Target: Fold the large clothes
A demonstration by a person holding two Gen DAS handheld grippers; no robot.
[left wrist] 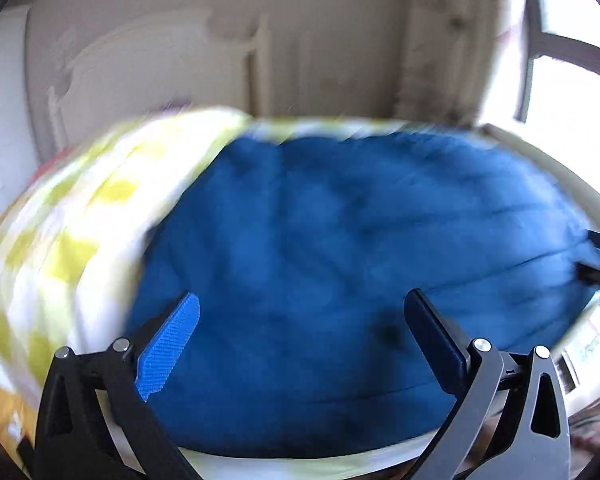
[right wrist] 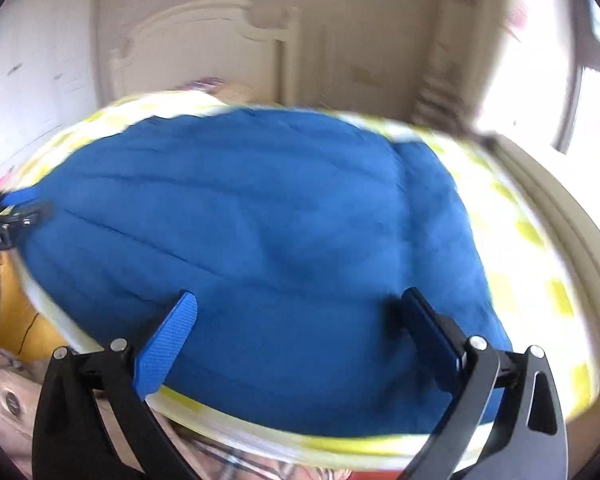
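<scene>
A blue garment point(left wrist: 340, 272) is lying spread over a yellow-checked bedsheet point(left wrist: 72, 240), filling the view at 12 o'clock beyond both grippers. The left gripper point(left wrist: 300, 344) and right gripper point(right wrist: 300, 340) are hovering with jaws spread, gripping nothing.

Open room above blue garment point(left wrist: 320, 240)

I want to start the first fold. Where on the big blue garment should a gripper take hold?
Probably the near hem of the large blue fabric garment, from the bed's near side: that edge lies flat, closest to the open right gripper and open left gripper.
</scene>
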